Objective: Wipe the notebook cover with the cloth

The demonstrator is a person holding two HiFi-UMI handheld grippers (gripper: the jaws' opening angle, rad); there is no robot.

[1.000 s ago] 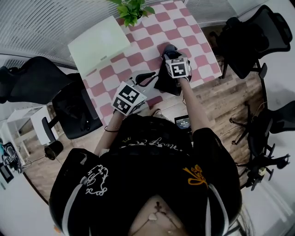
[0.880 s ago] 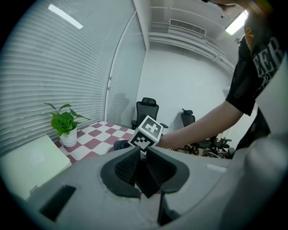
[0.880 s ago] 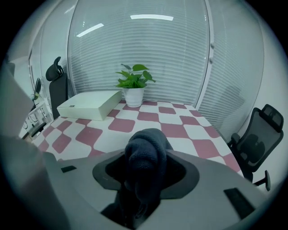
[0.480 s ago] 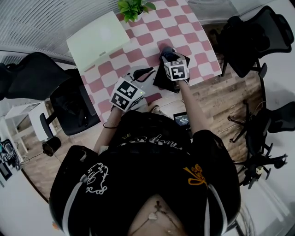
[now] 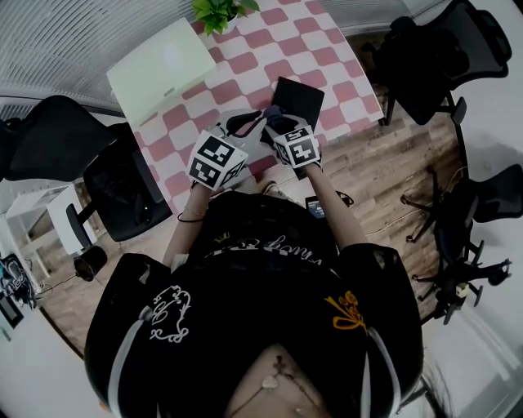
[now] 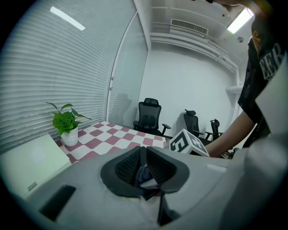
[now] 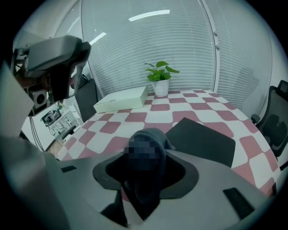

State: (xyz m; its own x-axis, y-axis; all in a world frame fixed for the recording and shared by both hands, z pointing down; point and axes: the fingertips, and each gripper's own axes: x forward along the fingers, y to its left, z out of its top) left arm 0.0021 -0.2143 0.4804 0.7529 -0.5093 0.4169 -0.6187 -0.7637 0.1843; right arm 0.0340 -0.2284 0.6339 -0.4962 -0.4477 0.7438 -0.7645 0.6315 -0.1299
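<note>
The black notebook (image 5: 299, 98) lies flat on the checked table (image 5: 331, 59); it also shows in the right gripper view (image 7: 201, 140). My right gripper (image 5: 278, 129) is shut on the dark cloth (image 7: 155, 133), which bunches up between its jaws and hangs just off the notebook's near left corner. In its own view the right gripper (image 7: 144, 167) holds the cloth above the tabletop. My left gripper (image 5: 243, 124) is beside it on the left, over the table. Its ribbed pads (image 6: 129, 167) meet; a small bluish-grey bit shows low between them, and I cannot tell what it is.
A flat white box (image 5: 159, 69) lies at the table's far left and a potted plant (image 5: 216, 10) stands at the far edge. Black office chairs stand to the left (image 5: 122, 188) and right (image 5: 433, 57) of the table. A wooden floor lies beyond the table's near edge.
My right gripper has drawn back with the cloth toward the near left, off the notebook, so the cover now shows whole. The left gripper has barely shifted.
</note>
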